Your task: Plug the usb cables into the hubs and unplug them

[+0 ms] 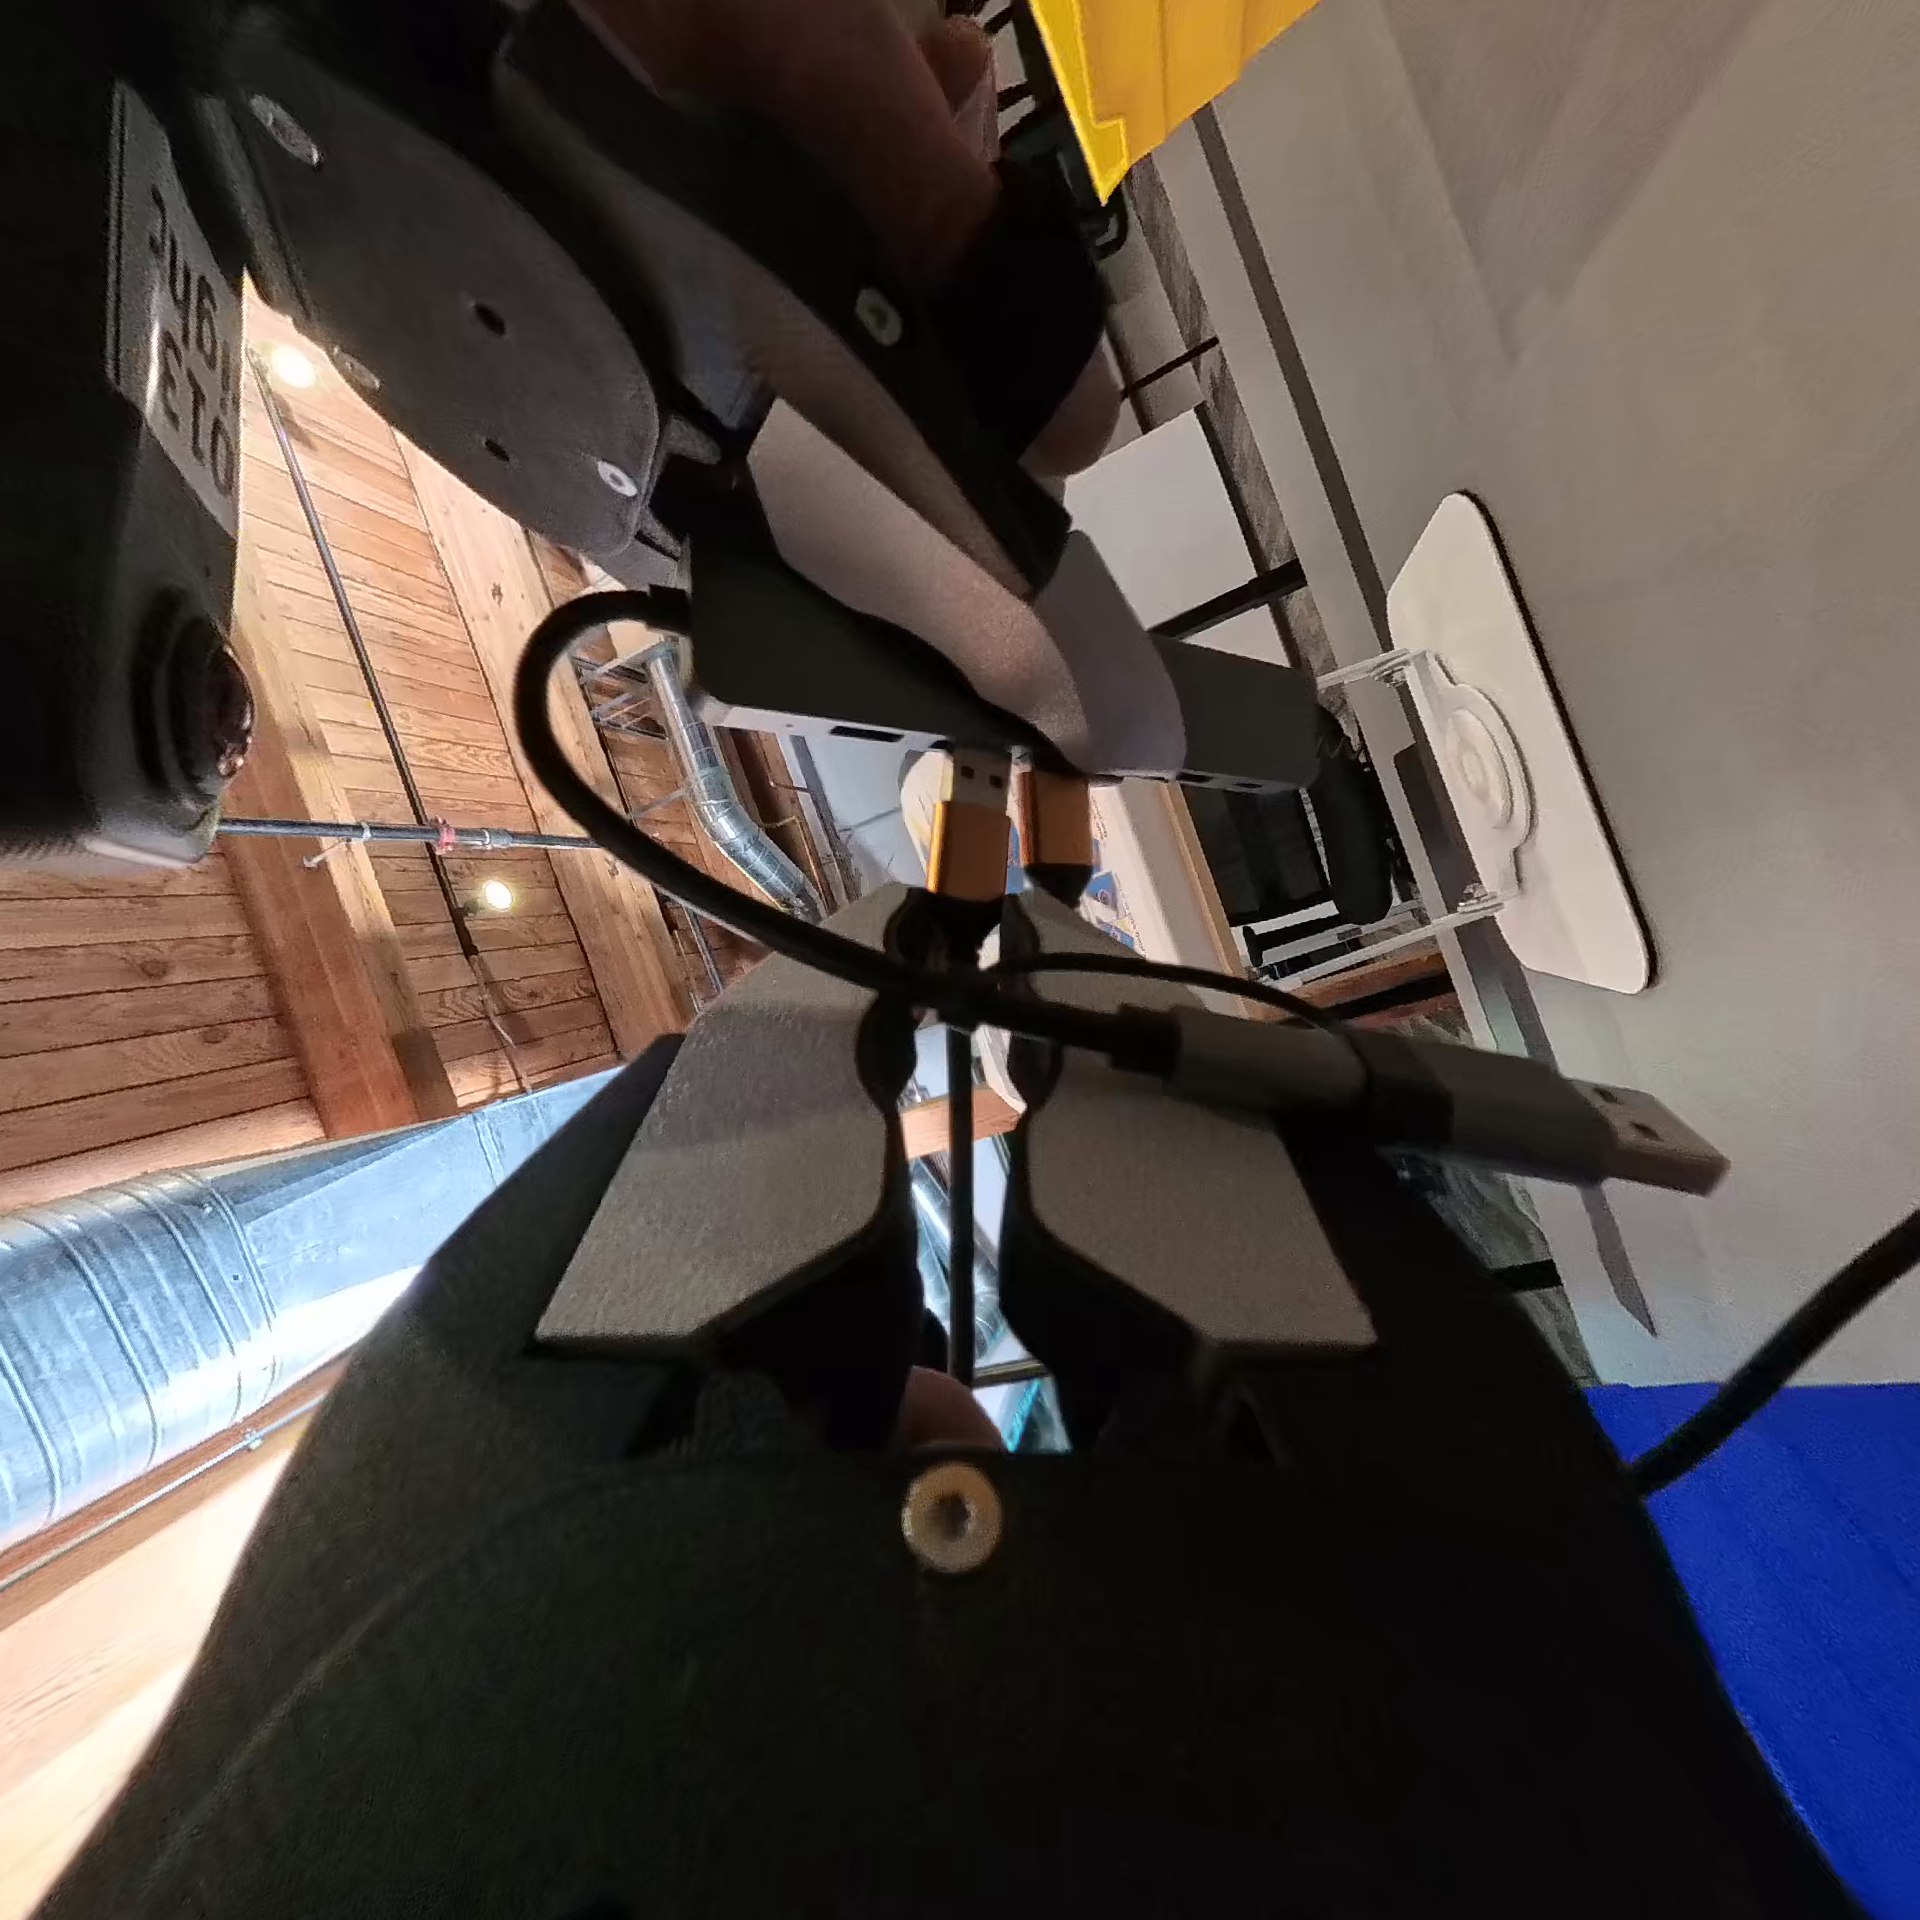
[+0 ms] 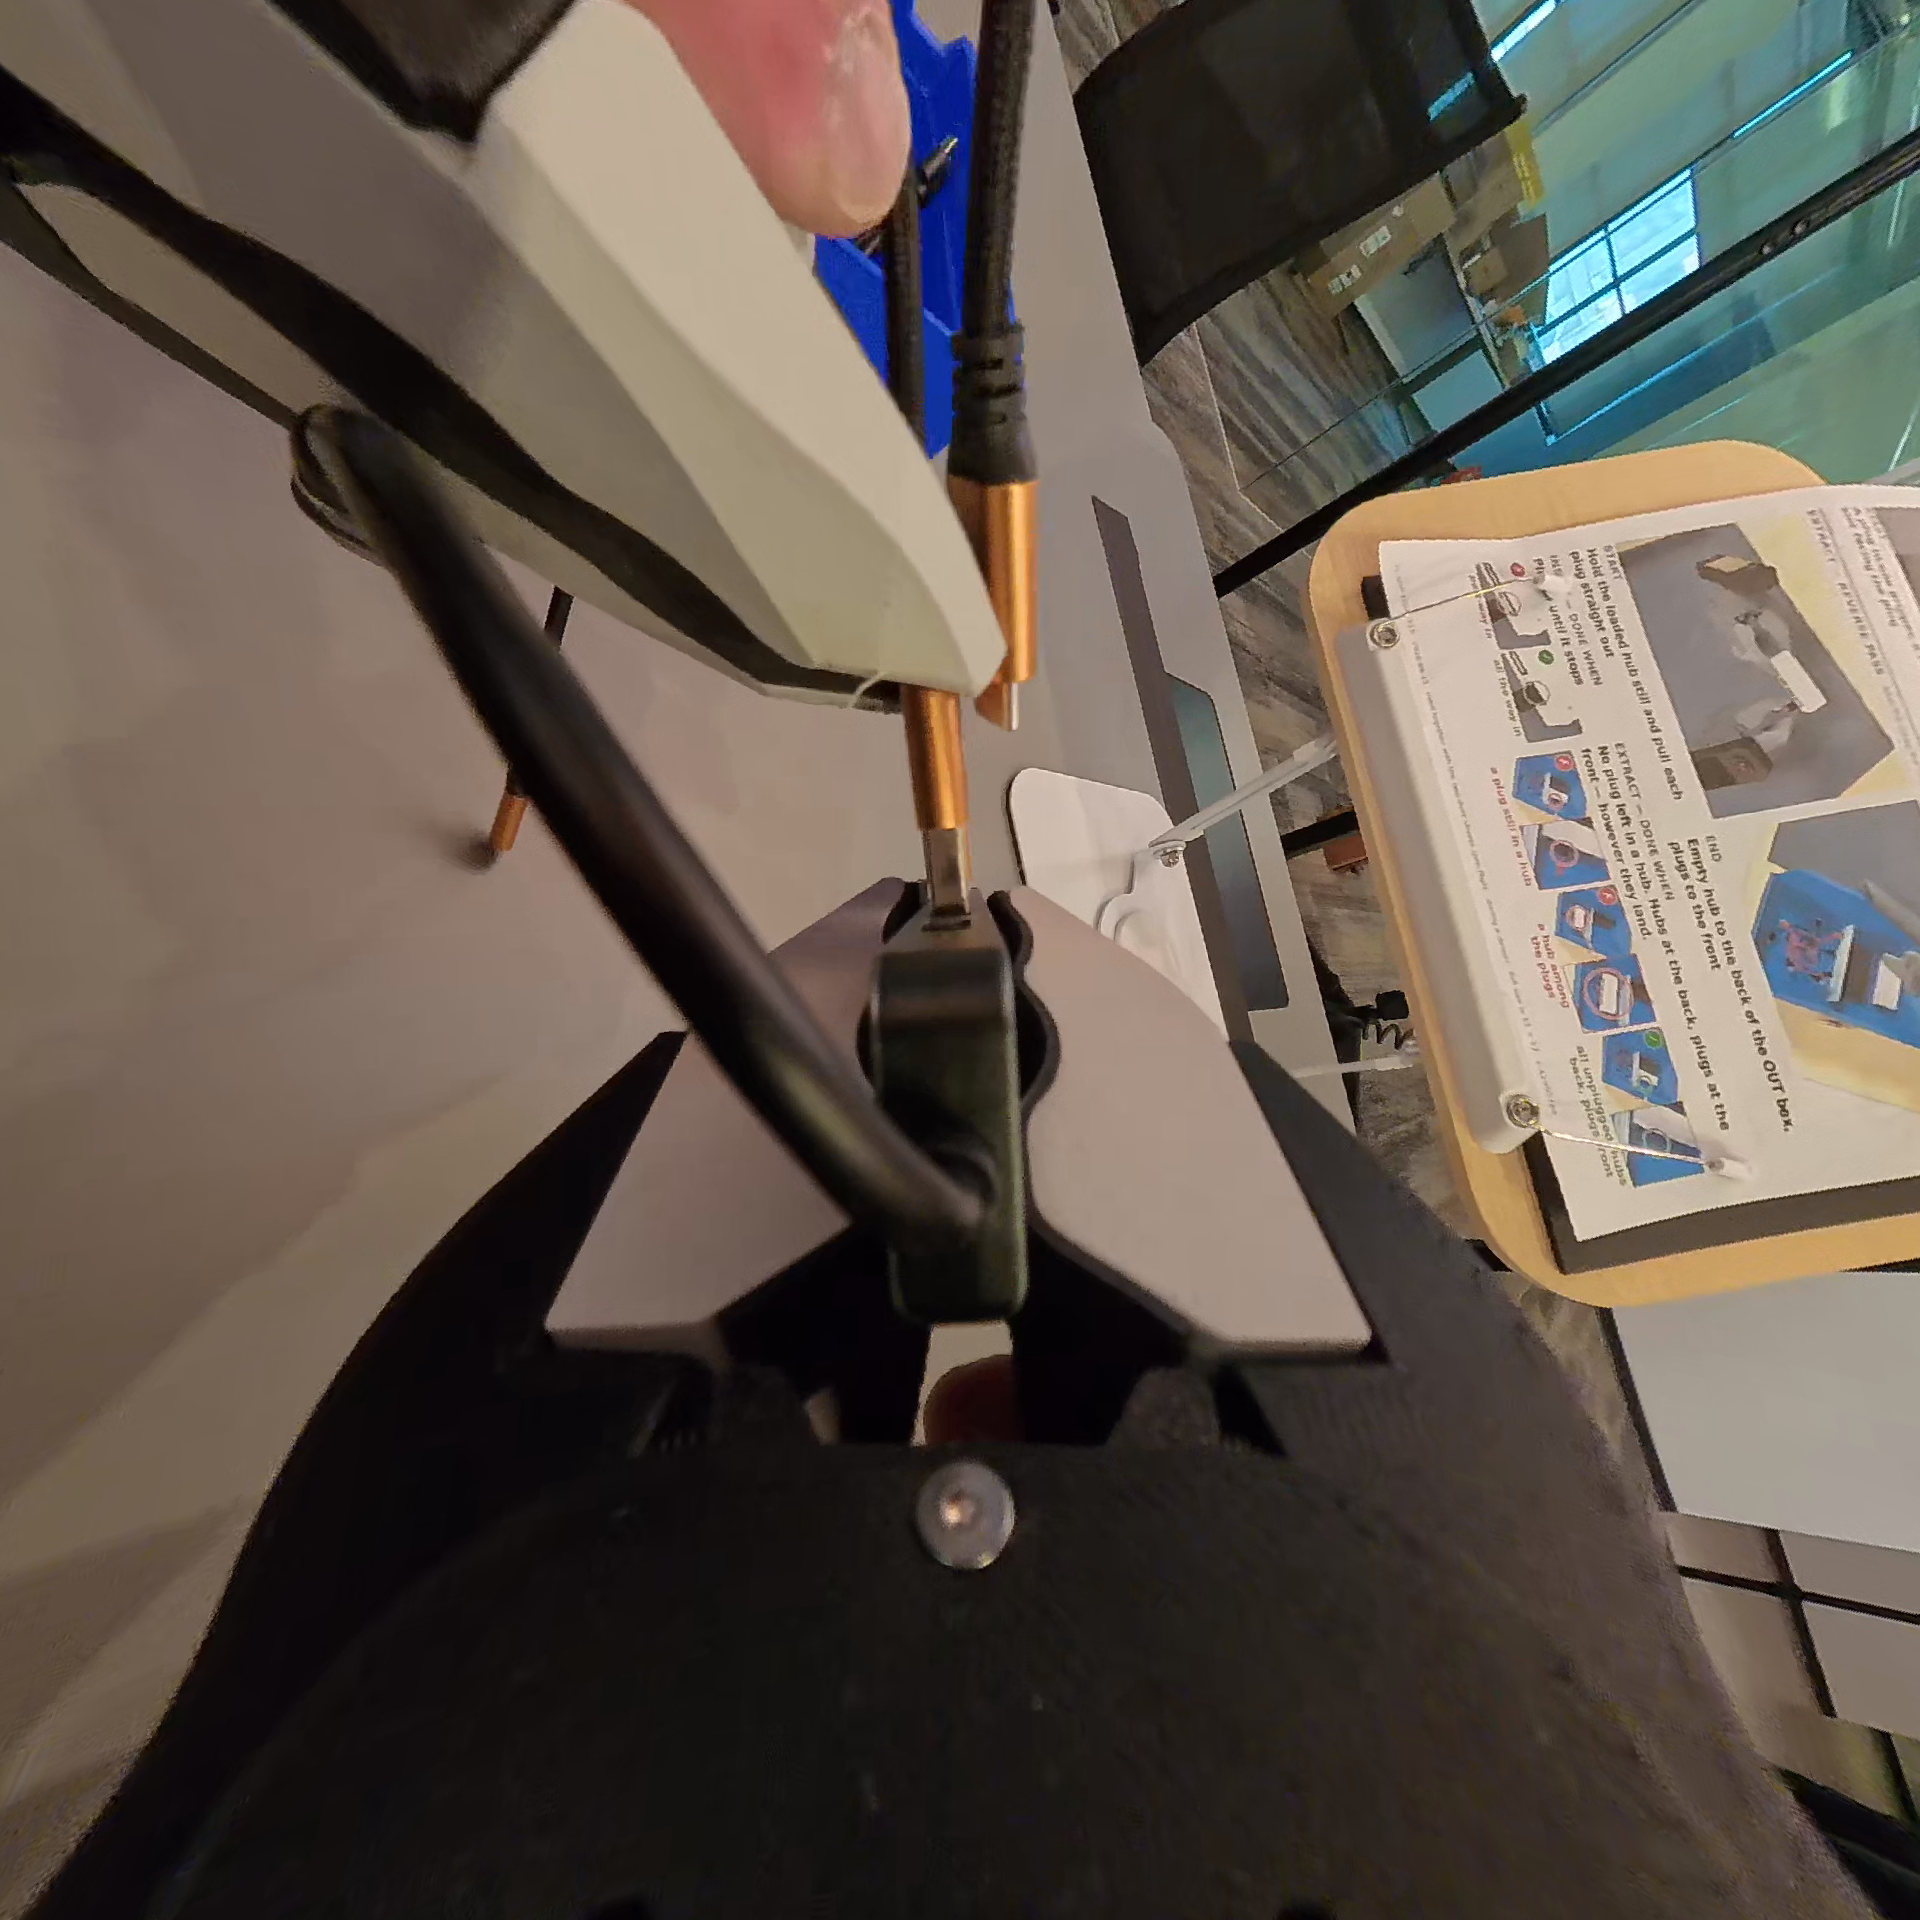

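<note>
Between both hand-held gripper tips [image 1: 961,925] [image 2: 956,904], the copper plug [image 1: 968,831] meets the hub [image 1: 831,665].

Wood-plank ceiling [image 1: 343,644], silver duct [image 1: 156,1299], glass wall [image 2: 1714,260]

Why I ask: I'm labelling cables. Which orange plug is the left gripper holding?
Start at the grey hub clamped in the right gripper. Two orange plugs sit together at its port edge. The left gripper pinches the held plug, which has a wide, flat metal tip, while its neighbour ends in a narrow point.
</note>
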Motion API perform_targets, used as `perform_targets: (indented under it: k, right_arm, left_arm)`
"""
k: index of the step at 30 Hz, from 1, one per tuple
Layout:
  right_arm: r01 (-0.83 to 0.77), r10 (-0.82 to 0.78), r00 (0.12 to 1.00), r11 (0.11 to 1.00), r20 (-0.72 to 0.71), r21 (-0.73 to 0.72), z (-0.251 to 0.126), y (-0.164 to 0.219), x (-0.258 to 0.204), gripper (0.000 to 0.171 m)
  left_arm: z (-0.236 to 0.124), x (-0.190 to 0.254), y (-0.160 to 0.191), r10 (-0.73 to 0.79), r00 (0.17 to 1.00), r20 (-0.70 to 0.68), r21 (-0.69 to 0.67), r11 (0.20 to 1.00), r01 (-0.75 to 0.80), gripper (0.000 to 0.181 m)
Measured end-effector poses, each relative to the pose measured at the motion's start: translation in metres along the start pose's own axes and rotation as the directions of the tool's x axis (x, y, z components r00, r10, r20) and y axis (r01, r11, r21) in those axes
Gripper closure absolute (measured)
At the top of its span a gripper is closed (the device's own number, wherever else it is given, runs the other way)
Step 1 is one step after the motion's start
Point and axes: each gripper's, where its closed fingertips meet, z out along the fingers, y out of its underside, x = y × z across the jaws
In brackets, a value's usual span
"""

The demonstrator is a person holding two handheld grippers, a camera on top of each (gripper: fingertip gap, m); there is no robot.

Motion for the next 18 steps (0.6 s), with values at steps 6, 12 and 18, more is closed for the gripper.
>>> perform_targets:
  k: [6, 12, 18]
  right_arm:
    - [0.010, -0.010, 1.000, 1.000, -0.007, 0.005, -0.0015, -0.0023, 0.0010, 0.159]
    - [0.050, -0.050, 0.998, 0.999, -0.026, -0.008, -0.0015, -0.0011, 0.0017, 0.159]
    - [0.055, -0.056, 0.997, 0.998, -0.061, -0.017, -0.0038, -0.0052, 0.0057, 0.160]
  left_arm:
    - [-0.0007, -0.0042, -0.0024, -0.055, 0.998, 0.013, -0.001, 0.998, 0.055, 0.169]
    - [0.0017, -0.0028, -0.0029, -0.098, 0.995, 0.013, -0.001, 0.995, 0.098, 0.169]
    - [0.0026, -0.0046, -0.0055, -0.166, 0.985, 0.039, -0.004, 0.986, 0.166, 0.170]
